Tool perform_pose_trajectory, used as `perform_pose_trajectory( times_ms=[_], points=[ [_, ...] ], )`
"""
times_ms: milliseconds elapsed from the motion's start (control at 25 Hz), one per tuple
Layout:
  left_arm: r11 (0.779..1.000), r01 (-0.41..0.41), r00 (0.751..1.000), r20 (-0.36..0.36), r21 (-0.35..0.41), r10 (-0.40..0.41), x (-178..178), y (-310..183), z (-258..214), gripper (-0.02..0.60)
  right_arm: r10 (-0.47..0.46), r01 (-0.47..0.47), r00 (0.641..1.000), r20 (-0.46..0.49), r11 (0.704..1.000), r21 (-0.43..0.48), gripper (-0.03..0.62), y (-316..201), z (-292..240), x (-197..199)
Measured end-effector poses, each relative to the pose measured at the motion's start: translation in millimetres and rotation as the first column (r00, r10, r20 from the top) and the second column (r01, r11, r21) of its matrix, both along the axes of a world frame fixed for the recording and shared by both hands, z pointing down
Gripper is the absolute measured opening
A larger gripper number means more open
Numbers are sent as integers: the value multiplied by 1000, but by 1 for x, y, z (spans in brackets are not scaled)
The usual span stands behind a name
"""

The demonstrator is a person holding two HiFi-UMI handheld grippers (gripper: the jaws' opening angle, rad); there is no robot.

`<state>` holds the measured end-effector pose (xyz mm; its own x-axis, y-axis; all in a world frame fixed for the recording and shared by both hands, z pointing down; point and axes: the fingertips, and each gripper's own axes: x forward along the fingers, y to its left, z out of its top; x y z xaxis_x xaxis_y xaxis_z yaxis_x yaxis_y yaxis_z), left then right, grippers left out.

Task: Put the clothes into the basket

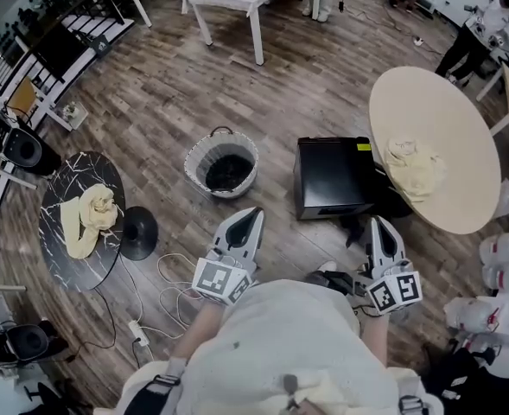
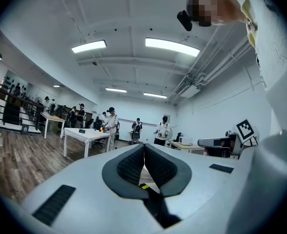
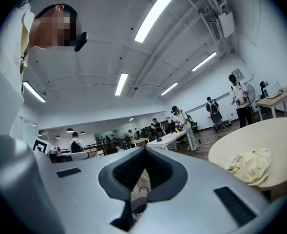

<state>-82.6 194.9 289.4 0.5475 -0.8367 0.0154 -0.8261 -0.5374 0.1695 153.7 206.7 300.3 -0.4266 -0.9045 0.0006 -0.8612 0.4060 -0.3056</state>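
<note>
Nearest, the left gripper [image 1: 252,216] and right gripper [image 1: 381,225], each pressed together on nothing, sit short of the one basket [image 1: 204,158]. Two yellow cloths lie outside it. Only the head view shows the marble-table cloth [image 1: 88,217], left of the basket. The round-table cloth [image 1: 414,169], to its right, also appears in the right gripper view.

White woven basket [image 1: 199,159] upright on floor [image 1: 159,85], crumpled yellow garment [image 1: 88,217] on black marbled table [image 1: 62,262], pale yellow garment [image 1: 415,169] on beige table [image 1: 440,115]

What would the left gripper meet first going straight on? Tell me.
Nothing near: the left gripper points level, above the basket on the floor. Its way looks free toward distant standing people, though depth is unclear.
</note>
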Motion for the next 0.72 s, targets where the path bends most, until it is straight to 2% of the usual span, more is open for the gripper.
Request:
perform_pose_trajectory(
  times_ms=[280,720],
  points=[
    [1000,0,1000,-8,11,0,92,-46,-9,21,-30,30,999,-9,999,-10,8,-49,-3,80],
    [998,-66,998,-7,6,66,243,-78,4,21,-1,0,1000,-13,1000,-20,8,-74,2,224]
  ],
)
